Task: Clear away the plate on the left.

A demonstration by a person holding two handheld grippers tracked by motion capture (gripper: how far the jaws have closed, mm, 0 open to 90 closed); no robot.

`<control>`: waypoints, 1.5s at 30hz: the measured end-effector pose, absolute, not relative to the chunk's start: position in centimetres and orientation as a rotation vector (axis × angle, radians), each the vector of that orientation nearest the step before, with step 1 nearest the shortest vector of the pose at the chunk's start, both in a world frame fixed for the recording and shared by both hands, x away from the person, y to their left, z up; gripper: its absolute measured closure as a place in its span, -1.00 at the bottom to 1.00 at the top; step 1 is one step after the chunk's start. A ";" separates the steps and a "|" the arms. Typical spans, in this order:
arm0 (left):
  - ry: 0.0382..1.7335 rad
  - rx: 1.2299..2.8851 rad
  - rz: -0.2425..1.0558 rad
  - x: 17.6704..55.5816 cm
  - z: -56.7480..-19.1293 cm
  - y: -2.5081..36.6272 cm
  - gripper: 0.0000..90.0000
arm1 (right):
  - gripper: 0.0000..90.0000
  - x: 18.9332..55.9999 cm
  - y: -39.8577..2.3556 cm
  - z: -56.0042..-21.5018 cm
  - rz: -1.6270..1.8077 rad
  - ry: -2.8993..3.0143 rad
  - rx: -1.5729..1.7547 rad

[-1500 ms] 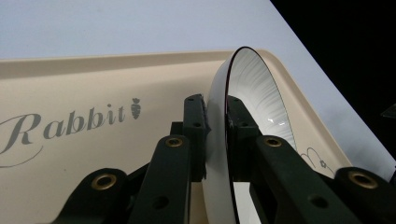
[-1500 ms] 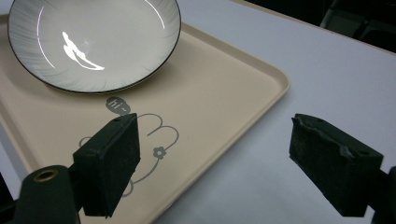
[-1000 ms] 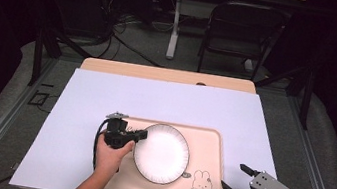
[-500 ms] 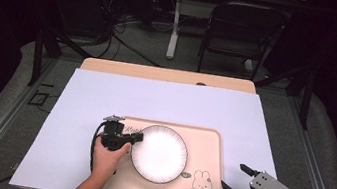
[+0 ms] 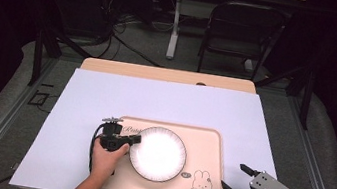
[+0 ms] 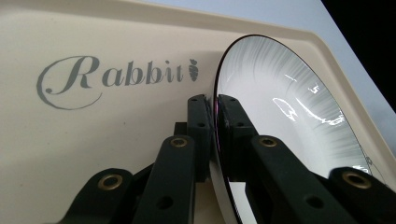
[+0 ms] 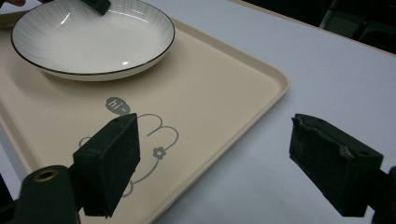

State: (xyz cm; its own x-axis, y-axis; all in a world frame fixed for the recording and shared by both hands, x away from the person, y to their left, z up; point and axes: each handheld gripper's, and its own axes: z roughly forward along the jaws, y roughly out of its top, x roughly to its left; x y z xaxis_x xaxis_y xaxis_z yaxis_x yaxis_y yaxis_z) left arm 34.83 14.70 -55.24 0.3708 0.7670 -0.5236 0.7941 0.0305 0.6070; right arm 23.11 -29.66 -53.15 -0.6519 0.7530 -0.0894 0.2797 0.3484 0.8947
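The left gripper (image 5: 133, 139) is clenched on the left rim of the plate (image 5: 157, 153), its two black jaws pinching the edge from either side, as the left gripper view shows with the rim running straight up between them. The step in hand looks like lifting or shifting the plate by that rim. To do it well, I would keep the jaws squarely across the edge and well seated, since a shallow bite on glazed ware could slip. The far side will want to sag, so a slow, level lift with the wrist held steady seems wise, and the plate should clear the raised lip of the tray (image 5: 209, 146) before it travels sideways.

The plate sits on the left-centre part of the tray, which lies on a white sheet (image 5: 165, 101) covering the table. It is round, shallow and white, with fine grey lines fanning in from a thin dark rim, and it shines under the light. The tray is cream-coloured, with the word "Rabbit" printed near the gripped rim and a small rabbit drawing (image 5: 201, 182) toward its near right corner.

The right gripper (image 5: 234, 180) hangs just off that corner, jaws wide apart and holding nothing, over the white sheet beside the tray edge
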 end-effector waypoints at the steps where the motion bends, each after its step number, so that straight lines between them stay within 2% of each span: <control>1: 1.389 1.724 -0.038 34.8 -55.3 14.7 0.87 | -0.65 23.1 -29.7 -53.2 1.264 2.121 0.900; 17: 1.413 1.708 -0.036 35.0 -55.6 15.1 0.83 | -0.65 23.1 -29.7 -53.2 1.264 2.122 0.898; 23: 1.402 1.683 -0.015 34.9 -55.2 15.4 0.69 | -0.65 23.1 -29.6 -53.2 1.263 2.122 0.899; 29: 1.415 1.668 0.017 34.7 -54.7 15.7 0.32 | -0.65 23.1 -29.7 -53.2 1.266 2.122 0.899; 34: 1.413 1.663 0.029 34.6 -54.1 15.7 0.11 | -0.65 23.2 -29.7 -53.2 1.265 2.122 0.900; 45: 1.390 1.663 0.148 33.9 -52.2 18.3 0.02 | -0.65 23.2 -29.7 -53.2 1.264 2.123 0.901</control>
